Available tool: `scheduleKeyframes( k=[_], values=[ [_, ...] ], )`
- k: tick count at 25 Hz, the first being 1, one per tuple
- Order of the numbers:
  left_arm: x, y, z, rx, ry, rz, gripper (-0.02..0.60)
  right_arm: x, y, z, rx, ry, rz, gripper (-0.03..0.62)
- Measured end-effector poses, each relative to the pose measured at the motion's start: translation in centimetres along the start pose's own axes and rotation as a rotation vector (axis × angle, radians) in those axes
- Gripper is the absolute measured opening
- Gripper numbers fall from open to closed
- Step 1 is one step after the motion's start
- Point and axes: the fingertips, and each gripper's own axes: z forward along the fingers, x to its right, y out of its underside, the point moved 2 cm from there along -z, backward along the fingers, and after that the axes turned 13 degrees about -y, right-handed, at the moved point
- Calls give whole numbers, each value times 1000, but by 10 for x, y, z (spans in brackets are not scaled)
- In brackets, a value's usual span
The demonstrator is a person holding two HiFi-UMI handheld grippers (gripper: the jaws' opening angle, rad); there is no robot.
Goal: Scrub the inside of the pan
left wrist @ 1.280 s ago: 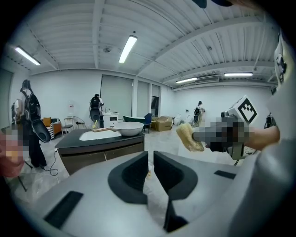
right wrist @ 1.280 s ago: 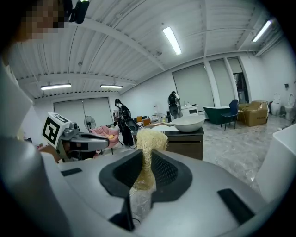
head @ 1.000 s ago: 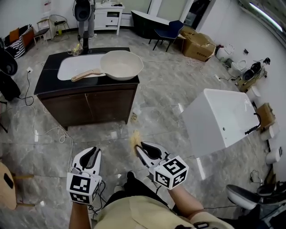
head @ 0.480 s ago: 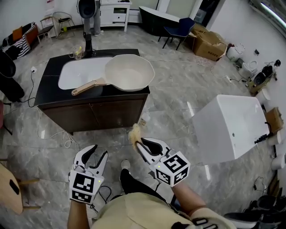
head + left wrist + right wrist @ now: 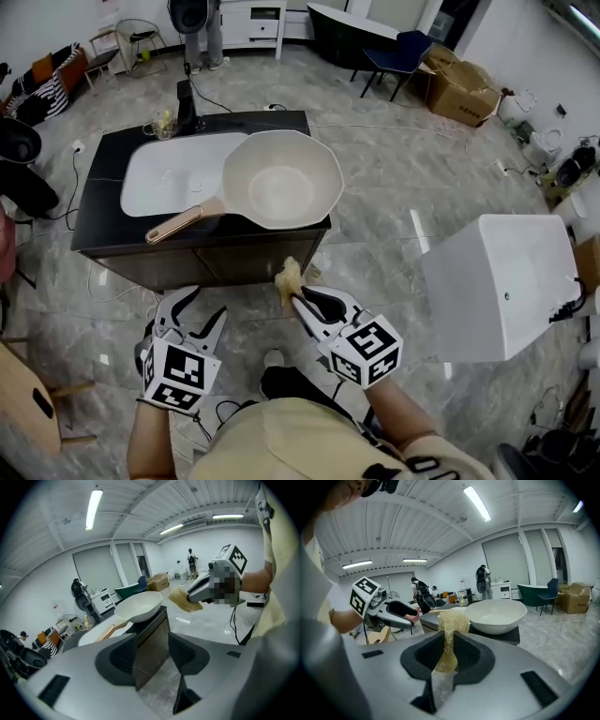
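Fingers (image 5: 471, 656) of the right gripper (image 5: 298, 305) clamp a scrubber (image 5: 288, 276); the left gripper (image 5: 199, 315) has just been opening its jaws, empty. The pan (image 5: 283, 184) lies ahead, bowl nearer the right fingers, handle (image 5: 176, 224) angled toward the left.

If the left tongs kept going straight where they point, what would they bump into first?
Probably the dark cabinet front below the pan, though depth is unclear and the floor might come first.

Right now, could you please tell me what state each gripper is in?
The left gripper is open; its jaws have just been opening, with nothing between them.
The right gripper is shut on the fibrous scrubber.
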Motion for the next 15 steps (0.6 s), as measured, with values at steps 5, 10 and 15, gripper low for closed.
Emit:
scheduleKeyframes(
  k=[5,10,15],
  values=[
    [-29,-17,43,-36,9,61,213,34,-11,13,4,1,9,67],
    [-50,-31,74,-57,16,134,213,58,-20,25,5,16,-3,67],
    [-66,-40,111,-96,86,176,213,80,-36,34,16,48,-2,67]
  ],
)
